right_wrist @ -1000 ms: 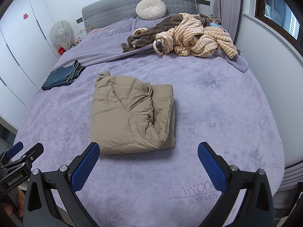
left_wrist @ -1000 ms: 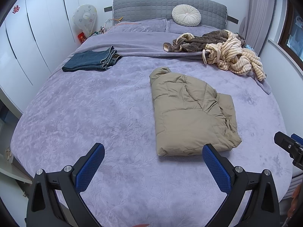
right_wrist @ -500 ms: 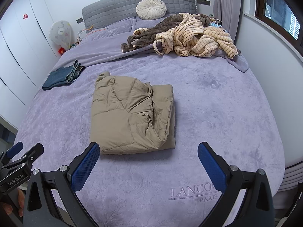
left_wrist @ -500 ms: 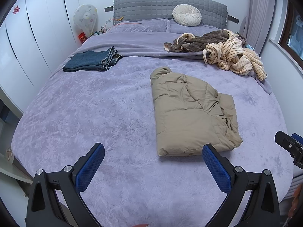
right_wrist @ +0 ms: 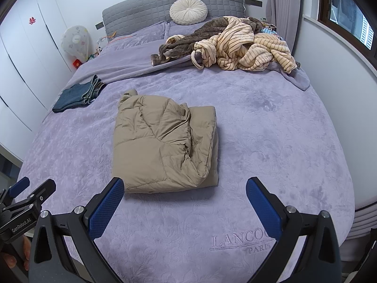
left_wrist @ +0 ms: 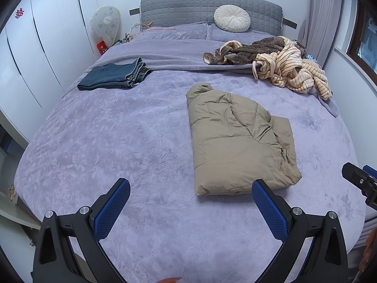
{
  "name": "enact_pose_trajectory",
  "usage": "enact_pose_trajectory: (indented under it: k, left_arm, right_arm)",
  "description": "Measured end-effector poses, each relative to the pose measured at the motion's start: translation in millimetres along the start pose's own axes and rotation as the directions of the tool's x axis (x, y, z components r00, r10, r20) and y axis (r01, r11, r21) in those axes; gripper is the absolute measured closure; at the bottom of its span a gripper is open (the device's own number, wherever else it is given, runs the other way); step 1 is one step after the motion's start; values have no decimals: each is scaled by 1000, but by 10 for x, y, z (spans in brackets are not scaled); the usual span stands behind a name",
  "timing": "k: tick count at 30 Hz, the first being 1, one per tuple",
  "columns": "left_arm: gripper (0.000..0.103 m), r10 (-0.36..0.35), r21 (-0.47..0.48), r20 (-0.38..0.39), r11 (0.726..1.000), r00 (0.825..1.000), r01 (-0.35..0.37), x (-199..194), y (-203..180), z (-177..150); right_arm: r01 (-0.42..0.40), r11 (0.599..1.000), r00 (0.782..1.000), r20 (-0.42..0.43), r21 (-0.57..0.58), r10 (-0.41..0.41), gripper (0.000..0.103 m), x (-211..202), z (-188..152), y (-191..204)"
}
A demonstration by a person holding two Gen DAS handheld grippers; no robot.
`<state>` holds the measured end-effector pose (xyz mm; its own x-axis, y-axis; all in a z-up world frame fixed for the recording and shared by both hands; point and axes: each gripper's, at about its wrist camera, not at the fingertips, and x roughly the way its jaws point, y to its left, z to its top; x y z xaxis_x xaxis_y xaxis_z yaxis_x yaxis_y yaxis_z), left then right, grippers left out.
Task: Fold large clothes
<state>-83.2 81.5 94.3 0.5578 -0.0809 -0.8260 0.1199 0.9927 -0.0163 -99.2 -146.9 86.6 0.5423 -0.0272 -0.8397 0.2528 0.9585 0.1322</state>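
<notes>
A tan puffer jacket (left_wrist: 238, 141) (right_wrist: 165, 141) lies folded into a rectangle in the middle of the purple bed. My left gripper (left_wrist: 190, 195) hovers open above the bed's near edge, its fingers empty, just short of the jacket's near left corner. My right gripper (right_wrist: 185, 194) is open too, with nothing in it, a little in front of the jacket's near edge. Folded blue jeans (left_wrist: 113, 76) (right_wrist: 77, 94) rest at the far left. A heap of unfolded striped and brown garments (left_wrist: 282, 63) (right_wrist: 235, 44) lies at the far right near the pillows.
The purple bedspread (left_wrist: 106, 141) (right_wrist: 271, 141) covers a large bed with a grey headboard (left_wrist: 207, 7) and a round cream cushion (left_wrist: 232, 18). White wardrobes (left_wrist: 35, 47) run along the left. A curtain and window wall (right_wrist: 341, 35) stand at the right.
Both grippers have stayed open and nearly still. The view has drifted very slightly; the jacket and other clothes lie as before.
</notes>
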Motion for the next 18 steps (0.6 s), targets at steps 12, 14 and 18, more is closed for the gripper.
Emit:
enact_pose_trajectory:
  k: [12, 14, 18]
  left_arm:
    - [0, 12, 7, 0, 1000, 1000, -12, 59, 74, 16]
    - [0, 10, 14, 3, 1000, 1000, -10, 68, 92, 14]
    - [0, 0, 23, 5, 1000, 1000, 0, 50, 38, 32]
  right_arm:
    - [-3, 1000, 1000, -10, -8, 3, 0, 34, 8, -15]
    - [-5, 1000, 1000, -13, -11, 5, 0, 54, 11, -25]
    - [-4, 1000, 1000, -12, -11, 4, 0, 51, 18, -28]
